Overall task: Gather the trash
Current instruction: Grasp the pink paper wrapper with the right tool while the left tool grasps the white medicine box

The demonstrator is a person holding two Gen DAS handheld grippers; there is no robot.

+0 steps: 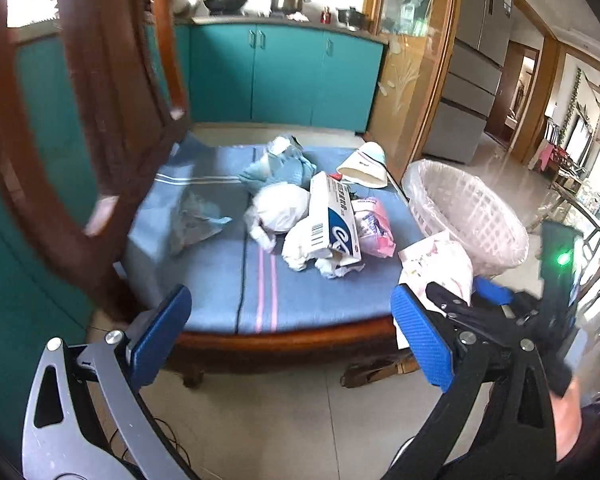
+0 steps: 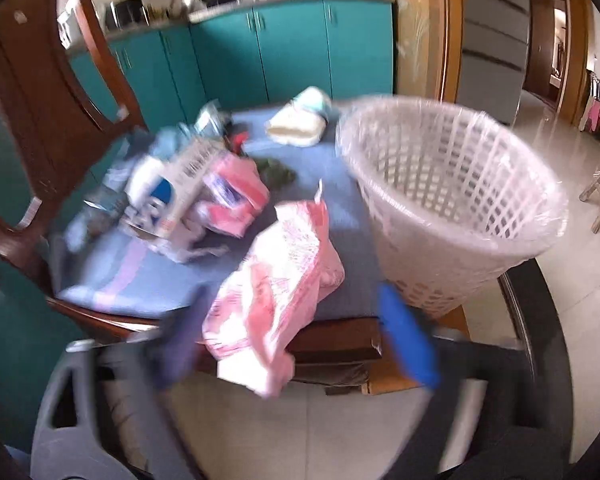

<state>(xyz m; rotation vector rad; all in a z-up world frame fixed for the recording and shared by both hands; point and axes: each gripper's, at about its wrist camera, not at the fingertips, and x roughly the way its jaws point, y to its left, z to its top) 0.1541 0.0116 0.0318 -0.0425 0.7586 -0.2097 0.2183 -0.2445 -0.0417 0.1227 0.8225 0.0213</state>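
Pink wrapper (image 2: 276, 280) between wide right tool (image 2: 300, 340) pads, grip unclear, basket (image 2: 452, 216) just right. Left tool (image 1: 292, 340) wide, empty. Trash pile (image 1: 324, 220) ahead, uncollected; basket apparently empty.

Teal cabinets (image 1: 284, 76) lined the rear wall; pale floor tiles (image 1: 284, 420) lay below; a wooden chair (image 1: 80, 120) stood left.

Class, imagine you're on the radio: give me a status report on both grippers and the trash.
Left gripper open, empty. Right gripper: pink-and-white plastic wrapper between its fingers, grip unclear through blur. White lattice plastic bin lined, near right. Trash pile on blue cloth, nothing blocking.
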